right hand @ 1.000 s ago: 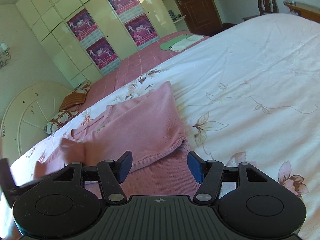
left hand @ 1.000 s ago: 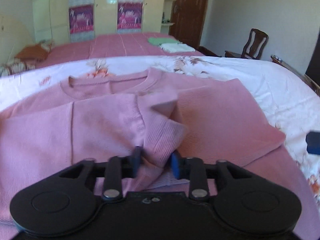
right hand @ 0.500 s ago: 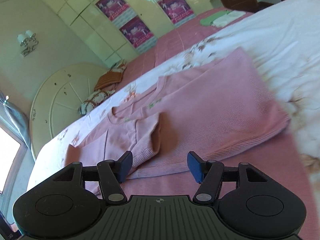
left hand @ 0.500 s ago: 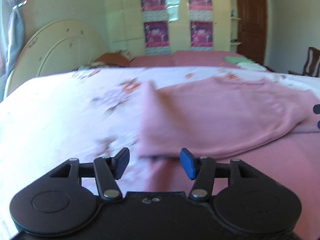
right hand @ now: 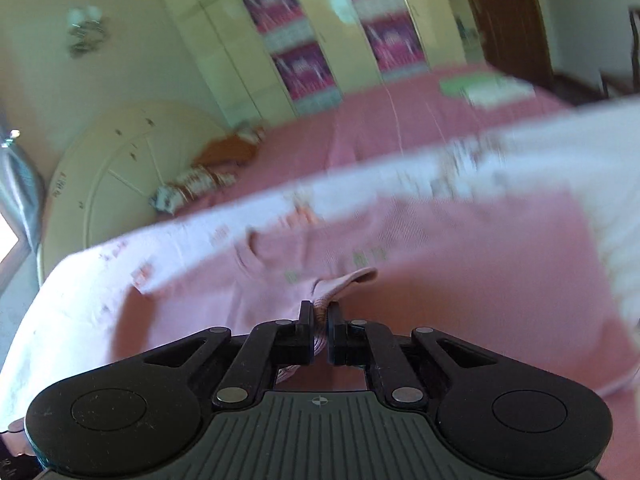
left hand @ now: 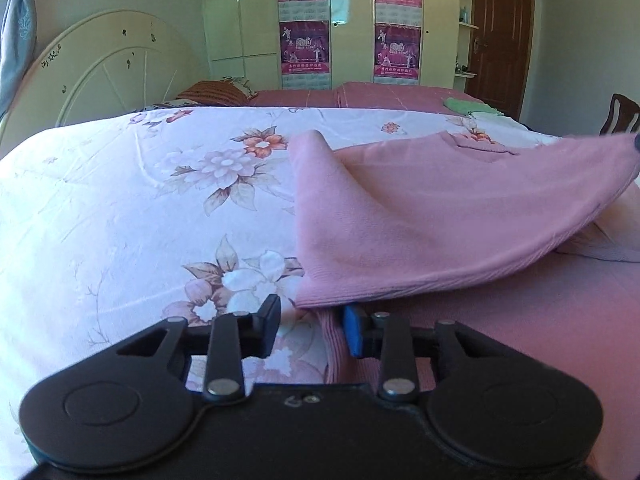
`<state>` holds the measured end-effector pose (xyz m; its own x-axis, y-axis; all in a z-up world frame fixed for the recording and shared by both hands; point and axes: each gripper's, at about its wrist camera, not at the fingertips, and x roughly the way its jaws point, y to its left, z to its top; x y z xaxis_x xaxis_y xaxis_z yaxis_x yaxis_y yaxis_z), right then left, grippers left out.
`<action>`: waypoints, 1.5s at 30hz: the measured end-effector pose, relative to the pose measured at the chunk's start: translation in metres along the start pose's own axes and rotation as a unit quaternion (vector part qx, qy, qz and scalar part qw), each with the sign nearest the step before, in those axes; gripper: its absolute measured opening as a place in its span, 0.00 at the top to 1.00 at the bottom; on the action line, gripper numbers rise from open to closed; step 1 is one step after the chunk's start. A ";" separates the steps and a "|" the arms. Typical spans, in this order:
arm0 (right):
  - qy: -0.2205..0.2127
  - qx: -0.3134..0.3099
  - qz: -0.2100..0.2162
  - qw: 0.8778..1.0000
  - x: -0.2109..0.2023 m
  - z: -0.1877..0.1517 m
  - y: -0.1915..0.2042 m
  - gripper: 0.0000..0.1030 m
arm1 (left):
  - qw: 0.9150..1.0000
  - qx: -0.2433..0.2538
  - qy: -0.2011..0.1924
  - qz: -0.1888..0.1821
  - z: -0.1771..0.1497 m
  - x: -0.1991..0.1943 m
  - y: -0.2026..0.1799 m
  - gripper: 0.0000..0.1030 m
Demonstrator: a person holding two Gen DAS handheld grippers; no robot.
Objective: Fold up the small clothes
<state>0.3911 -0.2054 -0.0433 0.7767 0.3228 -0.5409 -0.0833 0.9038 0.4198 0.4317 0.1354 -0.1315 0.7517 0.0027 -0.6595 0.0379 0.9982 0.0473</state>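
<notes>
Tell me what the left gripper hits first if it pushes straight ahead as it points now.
Probably the pink sweater: its lifted hem edge hangs just ahead of the open left gripper, over the right finger. The floral bedsheet lies below; depth is unclear.

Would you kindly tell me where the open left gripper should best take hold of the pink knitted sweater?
Probably at the near ribbed hem corner of the pink knitted sweater, which lies just ahead of the left gripper. Come in low from the front, along the floral bedsheet: that corner overhangs, so one finger could slip beneath. The right gripper already pinches another fold.
</notes>
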 end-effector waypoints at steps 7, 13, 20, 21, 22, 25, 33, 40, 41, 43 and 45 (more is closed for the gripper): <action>0.050 -0.010 -0.068 0.996 0.019 -0.033 -0.027 0.95 | 1.000 0.015 0.007 -0.006 -0.001 0.001 -0.002 0.73; 0.048 0.034 -0.065 0.996 0.018 -0.053 -0.045 0.95 | 1.000 0.021 0.010 -0.006 0.000 0.002 -0.003 0.73; 0.060 0.021 -0.063 0.996 0.016 -0.048 -0.042 0.95 | 1.000 0.024 0.004 0.006 -0.001 -0.013 0.004 0.62; 0.057 0.023 -0.064 0.996 0.013 -0.046 -0.042 0.95 | 1.000 0.020 -0.016 0.002 -0.002 -0.023 0.007 0.61; 0.044 0.021 -0.071 0.996 0.006 -0.043 -0.042 0.95 | 0.999 0.017 -0.032 -0.006 -0.001 -0.031 0.010 0.57; 0.020 0.009 -0.058 0.998 -0.009 -0.037 -0.038 0.95 | 0.999 0.016 -0.042 -0.029 0.011 -0.029 0.005 0.56; 0.055 0.042 -0.063 0.996 0.028 -0.028 -0.050 0.94 | 0.996 -0.078 -0.005 -0.031 0.023 0.011 0.015 0.57; 0.038 0.055 -0.072 0.995 0.027 -0.030 -0.058 0.34 | 0.997 -0.068 0.024 -0.020 0.015 0.025 0.017 0.55; 0.034 0.056 -0.064 0.996 0.025 -0.031 -0.058 0.34 | 0.997 -0.067 0.025 -0.018 0.016 0.025 0.016 0.55; 0.049 0.052 -0.047 0.996 0.027 -0.032 -0.058 0.34 | 0.997 -0.073 0.022 -0.017 0.017 0.023 0.015 0.56; 0.054 0.045 -0.041 0.997 0.030 -0.032 -0.058 0.35 | 0.997 -0.075 0.021 -0.014 0.018 0.022 0.014 0.54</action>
<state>0.3992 -0.2386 -0.1075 0.7061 0.2813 -0.6499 0.0387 0.9010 0.4321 0.4606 0.1486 -0.1321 0.7234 -0.0255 -0.6900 -0.0428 0.9957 -0.0817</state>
